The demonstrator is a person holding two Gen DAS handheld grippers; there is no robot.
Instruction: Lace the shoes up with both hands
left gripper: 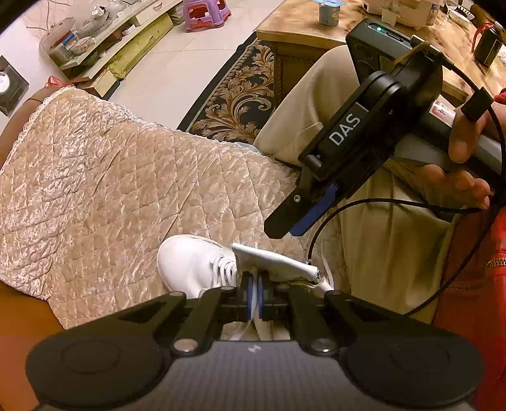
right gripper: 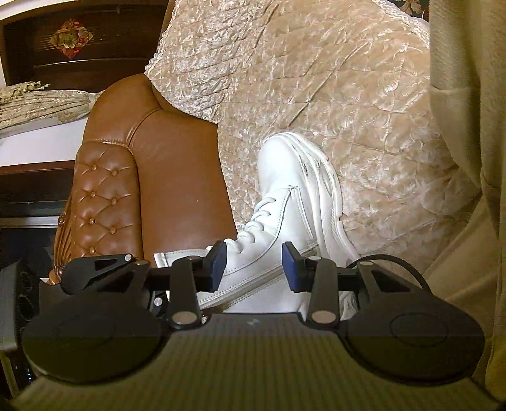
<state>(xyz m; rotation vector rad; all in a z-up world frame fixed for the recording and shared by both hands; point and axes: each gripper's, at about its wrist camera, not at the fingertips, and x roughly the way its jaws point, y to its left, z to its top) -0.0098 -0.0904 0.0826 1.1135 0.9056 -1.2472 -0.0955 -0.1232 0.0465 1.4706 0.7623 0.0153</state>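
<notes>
— Where is the shoe?

— The white shoe (left gripper: 189, 265) lies on the quilted beige cover (left gripper: 110, 177) of a brown leather sofa (right gripper: 126, 177), just beside the person's leg in beige trousers (left gripper: 316, 104). In the right wrist view its toe points away and its laced front faces the camera.

— What is the left tool doing?

— The left tool (left gripper: 255, 295) points steeply down at the shoe with its blue pads pressed together on a flat white lace (left gripper: 249, 322); the lace runs out from between the pads toward the camera. The shoe's tongue (left gripper: 272, 262) sticks out just past the pads.

— And the right tool?

— The right tool (right gripper: 254, 267) stands partly open, its two blue pads apart with nothing pinched between them. The shoe's upper shows through the gap, behind the pads. From the left wrist view, a hand (left gripper: 465, 170) holds that tool above and to the right of the shoe, clear of it, with a black cable (left gripper: 379, 205) looping under it.

— Anything else around?

— A patterned rug (left gripper: 234, 95) and a tabletop (left gripper: 300, 22) lie beyond the sofa.
</notes>
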